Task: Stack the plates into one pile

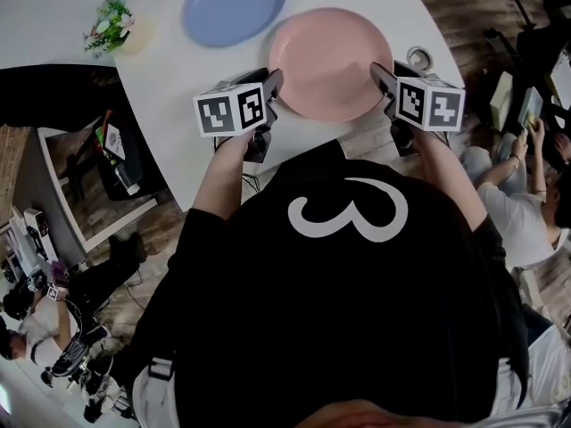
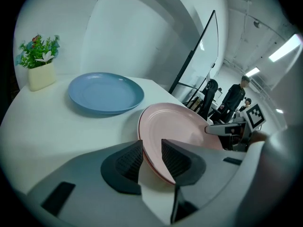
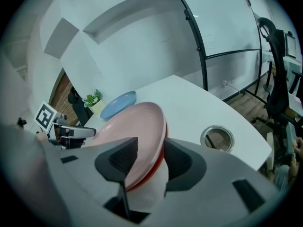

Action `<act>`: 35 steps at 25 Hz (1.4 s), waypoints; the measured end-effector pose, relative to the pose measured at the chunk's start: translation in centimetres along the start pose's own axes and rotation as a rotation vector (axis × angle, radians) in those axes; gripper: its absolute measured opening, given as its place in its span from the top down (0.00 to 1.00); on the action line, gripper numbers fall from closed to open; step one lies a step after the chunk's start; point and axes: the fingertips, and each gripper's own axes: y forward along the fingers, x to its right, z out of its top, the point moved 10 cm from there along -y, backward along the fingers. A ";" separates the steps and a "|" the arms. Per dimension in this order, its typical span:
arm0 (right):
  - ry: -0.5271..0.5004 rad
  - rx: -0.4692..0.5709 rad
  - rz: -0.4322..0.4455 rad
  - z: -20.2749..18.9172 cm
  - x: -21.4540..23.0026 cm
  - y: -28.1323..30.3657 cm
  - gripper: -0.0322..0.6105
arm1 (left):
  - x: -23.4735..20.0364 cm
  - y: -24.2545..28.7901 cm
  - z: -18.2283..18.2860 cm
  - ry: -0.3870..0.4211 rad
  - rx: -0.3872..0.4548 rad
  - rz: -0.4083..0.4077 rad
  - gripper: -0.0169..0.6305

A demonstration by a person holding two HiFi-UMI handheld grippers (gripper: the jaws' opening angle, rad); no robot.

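A pink plate (image 1: 330, 61) lies on a red plate (image 3: 160, 161) near the front edge of the white table (image 1: 196, 105); only the red rim shows beneath it. My left gripper (image 1: 273, 92) is at the pile's left rim and my right gripper (image 1: 384, 83) at its right rim. In the left gripper view the rim (image 2: 152, 167) runs between the parted pads of the left gripper (image 2: 151, 157). In the right gripper view the pink plate (image 3: 128, 131) passes between the wide pads of the right gripper (image 3: 150, 157). Both are open. A blue plate (image 1: 234, 5) lies apart, farther back left.
A small potted plant (image 1: 111, 27) stands at the table's far left. A round metal-ringed cable hole (image 1: 417, 58) sits just right of the pink plate. People sit beyond the table's right edge (image 1: 526, 176). A low shelf with clutter (image 1: 116, 159) stands below left.
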 end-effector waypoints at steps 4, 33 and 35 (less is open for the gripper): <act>0.000 0.012 -0.010 -0.2 -0.1 -0.2 0.66 | 0.1 -0.7 0.1 0.013 0.023 -0.015 0.80; 0.073 0.264 0.280 3.4 -1.3 -1.3 0.90 | -3.2 -4.0 2.5 -0.107 0.135 -0.098 0.94; 0.059 0.257 0.270 3.5 -1.2 -0.9 0.90 | -4.0 -3.8 2.8 -0.108 0.137 -0.063 0.94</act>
